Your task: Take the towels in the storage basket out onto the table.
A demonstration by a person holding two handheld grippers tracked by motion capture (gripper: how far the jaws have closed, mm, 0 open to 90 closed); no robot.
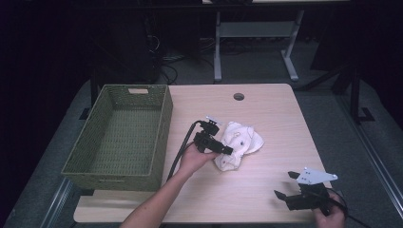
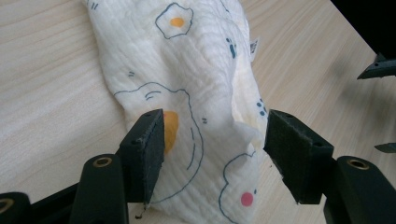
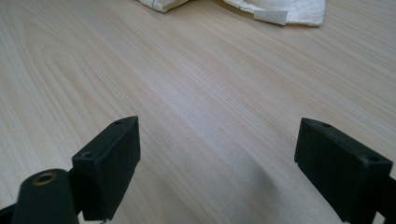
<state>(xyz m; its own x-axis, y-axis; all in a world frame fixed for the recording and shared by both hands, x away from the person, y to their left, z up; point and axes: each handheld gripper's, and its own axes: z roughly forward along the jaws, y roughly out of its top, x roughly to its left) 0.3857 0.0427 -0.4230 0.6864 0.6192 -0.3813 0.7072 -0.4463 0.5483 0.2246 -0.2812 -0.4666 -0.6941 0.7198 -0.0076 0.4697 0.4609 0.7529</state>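
While the high view looks down on the counter (image 1: 266, 190), the left tool (image 1: 223, 148) sits at the near left edge of a crumpled white cloth (image 1: 237, 141) lying about mid-counter, with the person's left hand (image 1: 192, 159) behind it. A green woven basket (image 1: 121, 135) stands at the counter's left side, apart from the cloth. Near the right corner, the right tool (image 1: 284, 189) hovers low over bare wood, well apart from the cloth.

From the left gripper view, the cloth (image 2: 196, 93) shows egg and bear prints and lies bunched on the counter (image 2: 51, 93). Its near end runs between the left tool's (image 2: 215, 144) jaws, which stand apart: the left pad is right against the fabric, the right pad is just clear of a fold, and neither presses it.

From the right gripper view, the right tool's (image 3: 217, 154) jaws stand wide apart over bare counter (image 3: 187, 84), with nothing between them, and the cloth (image 3: 280, 9) lies at the far edge.
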